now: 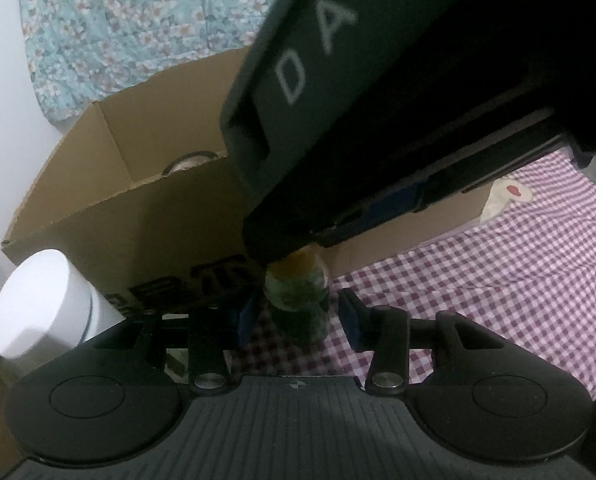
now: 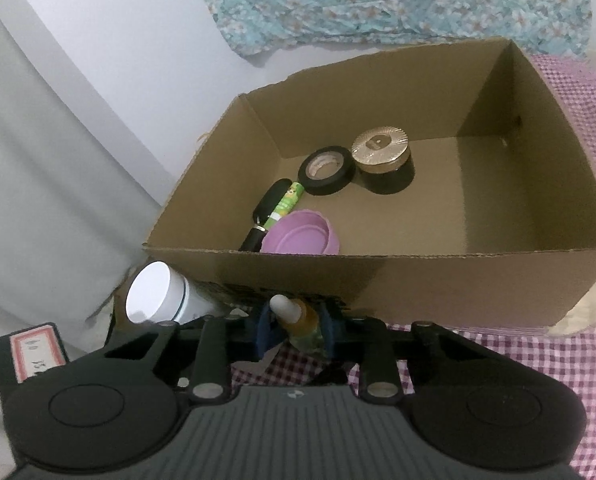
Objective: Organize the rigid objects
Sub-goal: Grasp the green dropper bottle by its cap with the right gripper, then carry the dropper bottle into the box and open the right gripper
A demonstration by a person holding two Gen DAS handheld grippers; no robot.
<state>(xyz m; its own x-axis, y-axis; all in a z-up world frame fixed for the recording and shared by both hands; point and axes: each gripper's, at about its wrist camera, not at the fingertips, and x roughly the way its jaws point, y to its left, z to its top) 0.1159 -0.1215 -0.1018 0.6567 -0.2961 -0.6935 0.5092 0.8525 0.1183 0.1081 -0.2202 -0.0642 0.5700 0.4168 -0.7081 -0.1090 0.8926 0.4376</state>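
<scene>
Landmark = cardboard box (image 2: 378,276), open top, sitting on purple-checked cloth (image 2: 498,360); floral teal fabric (image 2: 378,0) behind the box.

Small dropper bottle (image 2: 298,320) stands just in front of the box's near wall, amber liquid, white pointed tip; right gripper (image 2: 294,328) has its jaws pinching the bottle's upper part, blue pads touching it on both sides; the bottle tilts a little, tip towards the box's left end.

Left wrist view: same bottle (image 1: 298,300) sits between the left gripper (image 1: 296,320) jaws, low on its greenish body; left blue pad looks against it, right pad shows a thin gap, so jaws partly spread around the bottle, contact not certain; the right gripper's black body (image 1: 378,120) covers the bottle's top and much of the box front.

White cylindrical container (image 2: 158,296) lies on its side just off the box's near-left corner, flat end facing the camera.

Inside the box, left half: black tape roll (image 2: 326,170), dark jar with gold ribbed lid (image 2: 382,154) touching the roll's right side, purple round lid (image 2: 300,234) against the near wall, green-labelled tube (image 2: 286,200) and black slim object (image 2: 264,212) side by side left of the purple lid; right half of the box floor bare.
</scene>
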